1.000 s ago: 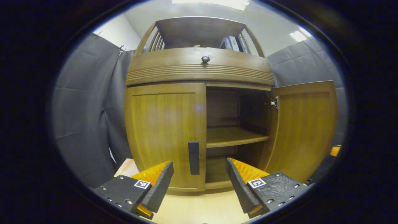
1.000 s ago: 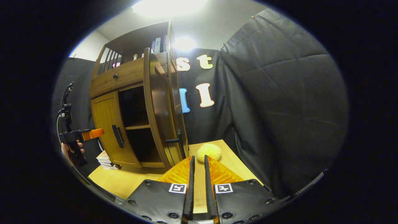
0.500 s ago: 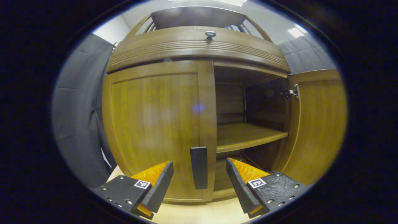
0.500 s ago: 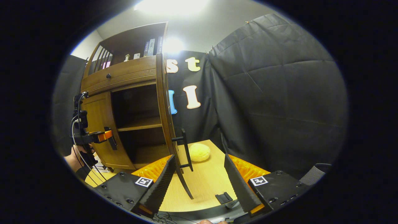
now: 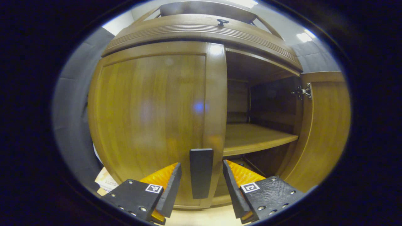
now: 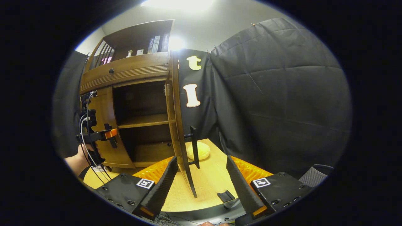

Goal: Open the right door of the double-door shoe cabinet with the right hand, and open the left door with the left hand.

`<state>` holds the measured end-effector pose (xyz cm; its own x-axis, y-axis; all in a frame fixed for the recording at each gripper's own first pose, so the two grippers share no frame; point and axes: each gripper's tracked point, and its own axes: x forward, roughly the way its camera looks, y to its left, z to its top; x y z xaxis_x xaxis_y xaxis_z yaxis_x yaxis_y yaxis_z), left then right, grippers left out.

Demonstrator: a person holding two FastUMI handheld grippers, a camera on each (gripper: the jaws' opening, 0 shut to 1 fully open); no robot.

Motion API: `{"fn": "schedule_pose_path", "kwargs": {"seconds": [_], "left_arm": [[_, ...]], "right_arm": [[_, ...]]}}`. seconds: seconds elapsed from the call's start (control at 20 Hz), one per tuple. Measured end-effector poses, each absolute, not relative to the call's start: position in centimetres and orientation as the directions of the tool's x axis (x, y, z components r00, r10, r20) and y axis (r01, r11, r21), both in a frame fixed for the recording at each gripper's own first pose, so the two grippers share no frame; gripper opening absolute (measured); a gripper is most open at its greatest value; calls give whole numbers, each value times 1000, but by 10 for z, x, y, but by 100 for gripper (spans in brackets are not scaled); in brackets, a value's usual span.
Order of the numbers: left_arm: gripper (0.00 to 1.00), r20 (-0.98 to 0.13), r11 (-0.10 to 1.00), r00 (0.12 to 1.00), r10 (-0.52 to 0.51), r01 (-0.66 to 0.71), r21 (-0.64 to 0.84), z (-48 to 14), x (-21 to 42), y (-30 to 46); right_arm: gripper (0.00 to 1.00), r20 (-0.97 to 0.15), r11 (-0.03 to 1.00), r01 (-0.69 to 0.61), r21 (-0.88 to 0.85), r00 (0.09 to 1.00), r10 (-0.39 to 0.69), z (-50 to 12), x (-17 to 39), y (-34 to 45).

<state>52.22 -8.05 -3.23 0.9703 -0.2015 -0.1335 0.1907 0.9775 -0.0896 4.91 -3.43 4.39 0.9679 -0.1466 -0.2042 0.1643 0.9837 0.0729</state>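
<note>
cabinet [image 5: 201, 31] brown wood; right door [image 6: 177, 125] open; left door [image 5: 150, 119] closed

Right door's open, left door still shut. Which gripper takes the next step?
Left. The left gripper is open with the left door's handle between its fingers. The right gripper is open beside the swung-out right door, away from that handle.

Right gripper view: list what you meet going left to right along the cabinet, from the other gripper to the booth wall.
left gripper at the left door's handle → closed left door → open compartment with its shelf → open right door, seen edge-on → right door's handle → yellow round thing on the table → black cloth wall.
</note>
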Motion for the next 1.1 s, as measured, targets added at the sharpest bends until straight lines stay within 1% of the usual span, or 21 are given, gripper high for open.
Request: {"fn": "schedule_pose_path", "kwargs": {"seconds": [0.05, 0.15, 0.2, 0.25, 0.3, 0.4, 0.45, 0.5, 0.6, 0.65, 0.7, 0.8, 0.85, 0.9, 1.0, 1.05, 1.1], "left_arm": [[77, -129, 986, 979, -160, 151, -75, -34, 527, -72], [43, -131, 981, 974, -184, 174, -86, -35, 526, -75], [43, -130, 983, 976, -175, 166, -84, -35, 525, -75], [35, -123, 983, 977, -175, 166, -83, -39, 533, -79], [28, -123, 984, 977, -172, 166, -58, -36, 529, -79], [29, -118, 986, 979, -168, 165, -37, -36, 527, -75], [28, -116, 985, 979, -169, 164, -57, -38, 527, -76], [23, -114, 984, 978, -175, 168, -63, -37, 529, -75], [14, -113, 984, 978, -173, 165, -73, -36, 525, -75], [12, -115, 984, 978, -172, 165, -69, -38, 526, -75], [11, -115, 983, 978, -176, 168, -72, -38, 526, -75], [14, -113, 982, 977, -182, 174, -76, -38, 525, -75], [14, -113, 982, 977, -183, 176, -74, -38, 524, -75], [14, -112, 981, 976, -186, 178, -74, -37, 523, -75], [13, -105, 977, 974, -202, 194, -83, -36, 516, -75], [14, -99, 975, 972, -212, 204, -90, -37, 511, -73], [13, -93, 973, 971, -222, 214, -89, -36, 507, -72]], "right_arm": [[98, -204, 984, 162, 73, 968, -145, 44, 49, -32], [98, -203, 985, 157, 70, 969, -140, 45, 51, -27], [98, -204, 986, 154, 68, 969, -137, 45, 53, -24], [98, -206, 987, 148, 69, 970, -131, 43, 54, -22], [98, -210, 987, 144, 70, 969, -126, 42, 56, -20], [98, -216, 988, 135, 74, 969, -116, 40, 57, -15], [93, -214, 988, 133, 75, 970, -114, 40, 57, -13], [98, -212, 989, 130, 75, 971, -112, 40, 56, -12], [98, -211, 989, 128, 71, 971, -111, 39, 55, -10], [92, -211, 989, 129, 71, 971, -111, 39, 54, -10], [92, -212, 989, 130, 74, 971, -112, 38, 52, -10], [92, -214, 988, 132, 82, 970, -111, 37, 51, -9], [98, -214, 987, 133, 85, 970, -112, 37, 49, -9], [92, -214, 987, 135, 86, 970, -114, 36, 47, -9], [92, -211, 986, 137, 90, 971, -116, 36, 46, -9], [92, -211, 986, 137, 93, 971, -115, 34, 45, -9], [98, -212, 986, 135, 98, 971, -112, 32, 45, -8]]}}
